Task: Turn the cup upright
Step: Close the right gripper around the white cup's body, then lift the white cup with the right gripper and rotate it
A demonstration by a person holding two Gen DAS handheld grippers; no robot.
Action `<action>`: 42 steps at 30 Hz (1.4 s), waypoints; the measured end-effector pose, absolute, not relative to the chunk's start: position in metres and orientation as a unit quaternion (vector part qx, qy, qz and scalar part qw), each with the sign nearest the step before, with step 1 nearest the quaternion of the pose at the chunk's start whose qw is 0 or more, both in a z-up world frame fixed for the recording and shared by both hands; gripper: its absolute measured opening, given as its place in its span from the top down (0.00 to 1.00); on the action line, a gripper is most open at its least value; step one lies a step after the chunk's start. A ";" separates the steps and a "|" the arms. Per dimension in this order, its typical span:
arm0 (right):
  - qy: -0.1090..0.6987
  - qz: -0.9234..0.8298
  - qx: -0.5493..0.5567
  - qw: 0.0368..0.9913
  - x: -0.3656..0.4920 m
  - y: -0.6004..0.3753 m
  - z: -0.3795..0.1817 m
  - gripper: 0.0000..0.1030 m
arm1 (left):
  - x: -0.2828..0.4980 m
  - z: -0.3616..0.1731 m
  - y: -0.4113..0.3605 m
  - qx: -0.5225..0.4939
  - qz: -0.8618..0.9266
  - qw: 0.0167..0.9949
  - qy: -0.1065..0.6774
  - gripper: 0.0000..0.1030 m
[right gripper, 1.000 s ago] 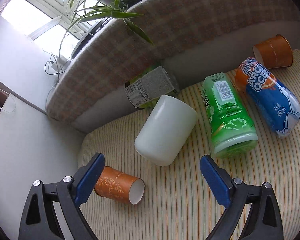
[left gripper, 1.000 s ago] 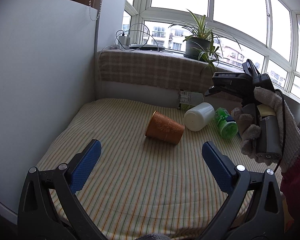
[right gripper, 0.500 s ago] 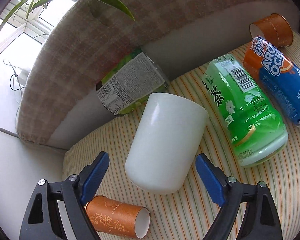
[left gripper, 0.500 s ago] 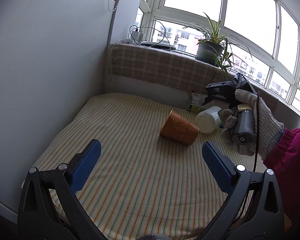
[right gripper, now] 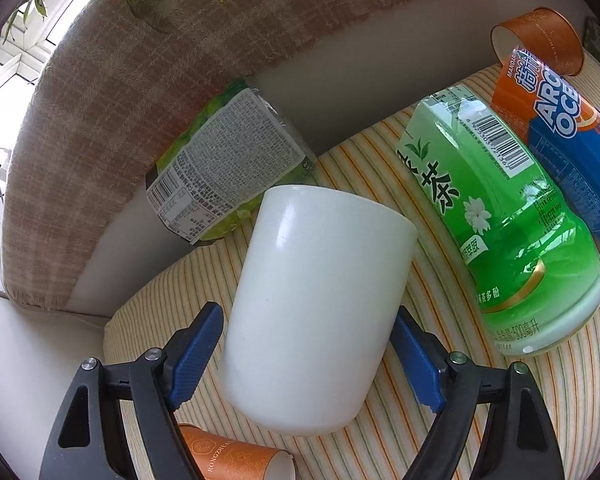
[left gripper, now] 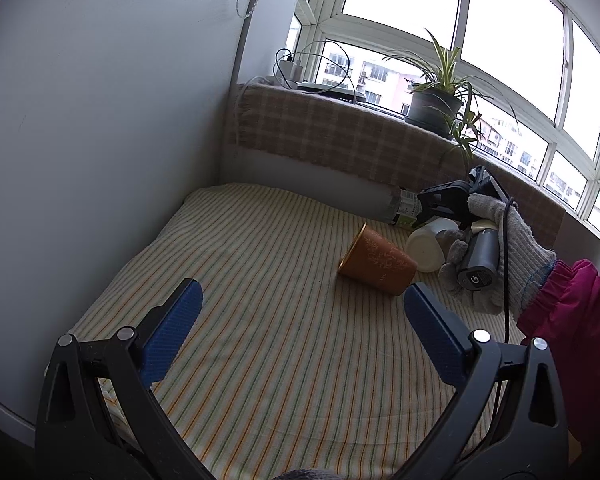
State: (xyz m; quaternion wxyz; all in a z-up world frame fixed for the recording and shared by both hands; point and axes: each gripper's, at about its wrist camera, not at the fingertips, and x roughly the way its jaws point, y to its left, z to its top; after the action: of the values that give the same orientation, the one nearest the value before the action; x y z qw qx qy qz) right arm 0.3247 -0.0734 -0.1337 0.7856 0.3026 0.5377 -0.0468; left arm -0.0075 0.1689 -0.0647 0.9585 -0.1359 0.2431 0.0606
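A white cup (right gripper: 316,300) lies on its side on the striped cloth, base toward the right wrist camera, mouth toward the far wall. My right gripper (right gripper: 306,356) is open with its blue pads on either side of the cup's base end, close to it. In the left wrist view the white cup (left gripper: 424,246) is partly hidden by the gloved hand holding the right gripper (left gripper: 444,204). My left gripper (left gripper: 300,340) is open and empty, held back over the cloth.
An orange paper cup (left gripper: 376,260) lies on its side beside the white cup, also low in the right wrist view (right gripper: 232,456). A green tea bottle (right gripper: 500,220), a blue-orange bottle (right gripper: 572,140), another orange cup (right gripper: 540,40) and a labelled green bottle (right gripper: 228,168) lie near the wall. A checked ledge (left gripper: 340,136) bounds the back.
My right gripper has moved forward until its open pads straddle the white cup's base. The left gripper has drawn back and turned left. The cups lie where they were.
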 end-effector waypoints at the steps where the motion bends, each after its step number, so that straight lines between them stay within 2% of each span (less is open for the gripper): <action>1: 0.538 -0.045 0.307 0.784 0.329 -0.075 -0.138 0.20 | -0.007 -0.065 0.169 -0.136 0.061 0.958 0.243 0.01; 12: 0.541 -0.023 0.306 0.783 0.331 -0.085 -0.145 0.22 | -0.007 -0.063 0.169 -0.133 0.065 0.959 0.243 0.01; 20: 0.530 0.030 0.288 0.797 0.307 -0.073 -0.126 0.22 | -0.012 -0.058 0.162 -0.123 0.068 0.961 0.239 0.01; 33: 0.503 0.154 0.232 0.818 0.227 -0.096 -0.067 0.22 | -0.017 -0.042 0.131 -0.107 0.059 0.963 0.240 0.01; 42: 0.503 0.207 0.166 0.823 0.173 -0.130 -0.059 0.22 | -0.016 -0.035 0.099 -0.099 0.029 0.962 0.252 0.01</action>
State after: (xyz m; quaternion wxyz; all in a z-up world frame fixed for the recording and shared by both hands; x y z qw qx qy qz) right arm 0.1734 -0.1296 -0.0594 0.8228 0.1660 0.5028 0.2067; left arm -0.0157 0.0989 -0.0349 0.9623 -0.0987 0.2517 0.0285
